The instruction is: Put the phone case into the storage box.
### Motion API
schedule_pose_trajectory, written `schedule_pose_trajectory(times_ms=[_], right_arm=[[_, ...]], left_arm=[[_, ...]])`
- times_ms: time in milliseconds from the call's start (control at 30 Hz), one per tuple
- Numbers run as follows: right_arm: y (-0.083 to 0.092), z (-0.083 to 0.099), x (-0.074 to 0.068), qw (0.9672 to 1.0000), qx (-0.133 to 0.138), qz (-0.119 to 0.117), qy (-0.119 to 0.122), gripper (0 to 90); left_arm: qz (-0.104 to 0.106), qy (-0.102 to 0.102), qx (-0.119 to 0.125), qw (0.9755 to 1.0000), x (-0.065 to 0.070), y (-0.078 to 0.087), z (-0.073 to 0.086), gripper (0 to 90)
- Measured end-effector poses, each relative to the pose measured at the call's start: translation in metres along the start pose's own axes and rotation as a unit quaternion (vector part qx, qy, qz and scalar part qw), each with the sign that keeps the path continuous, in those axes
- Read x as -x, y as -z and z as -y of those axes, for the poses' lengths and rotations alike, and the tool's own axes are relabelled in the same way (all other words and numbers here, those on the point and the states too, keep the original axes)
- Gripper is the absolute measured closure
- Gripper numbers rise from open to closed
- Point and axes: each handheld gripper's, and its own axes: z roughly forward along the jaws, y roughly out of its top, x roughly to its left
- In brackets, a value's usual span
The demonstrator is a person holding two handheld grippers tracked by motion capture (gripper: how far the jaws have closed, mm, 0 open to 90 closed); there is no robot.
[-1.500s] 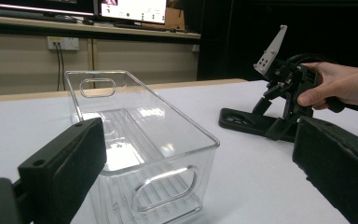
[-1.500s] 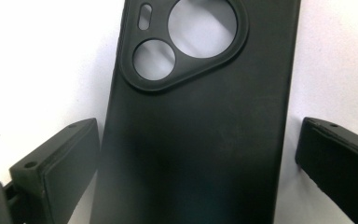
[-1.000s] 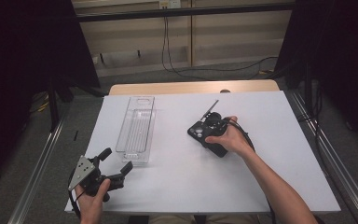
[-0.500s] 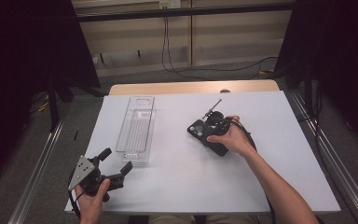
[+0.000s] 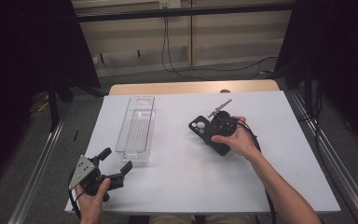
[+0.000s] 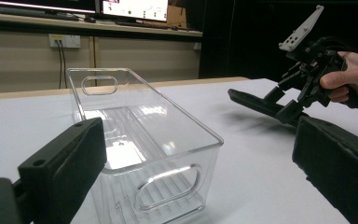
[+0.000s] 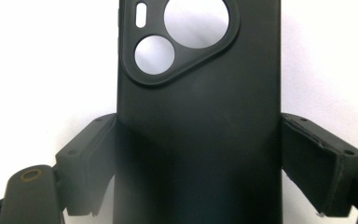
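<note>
Right gripper [image 5: 213, 132] pinches black phone case [image 7: 198, 112] across its width, lifting one end off white table [image 5: 279, 140]; clear bin [image 5: 137, 126] sits at its 9 o'clock; left gripper [image 5: 116, 161] idles spread.

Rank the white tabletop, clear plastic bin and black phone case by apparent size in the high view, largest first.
1. White tabletop
2. Clear plastic bin
3. Black phone case, partly covered by the right gripper, yet plainly smallest.
</note>
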Motion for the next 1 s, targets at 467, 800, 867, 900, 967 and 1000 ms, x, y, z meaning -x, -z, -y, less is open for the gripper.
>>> schedule_pose_trajectory(times_ms=[467, 800, 867, 900, 967, 1000], right_arm=[[0.014, 0.020, 0.016, 0.9954, 0.093, -0.019, -0.015, 15.2], [0.020, 0.029, 0.017, 0.9855, 0.168, -0.014, -0.014, 15.1], [0.021, 0.030, 0.017, 0.9823, 0.186, -0.019, -0.015, 15.1], [0.021, 0.031, 0.016, 0.9811, 0.193, -0.017, -0.012, 15.0], [0.021, 0.032, 0.015, 0.9795, 0.201, -0.015, -0.009, 14.9], [0.020, 0.033, 0.014, 0.9785, 0.206, -0.012, -0.010, 14.8]], left_arm=[[-0.002, -0.002, -0.002, 1.0000, -0.001, 0.000, 0.000, 3.1], [-0.003, 0.000, 0.003, 1.0000, -0.001, 0.003, -0.001, 3.0], [-0.005, 0.000, 0.003, 1.0000, -0.002, 0.003, -0.001, 3.0], [-0.004, 0.001, 0.004, 1.0000, -0.001, 0.003, -0.001, 3.0], [-0.003, -0.001, 0.005, 1.0000, -0.001, 0.003, -0.001, 3.0], [-0.003, -0.001, 0.004, 1.0000, -0.001, 0.003, -0.001, 3.0]])
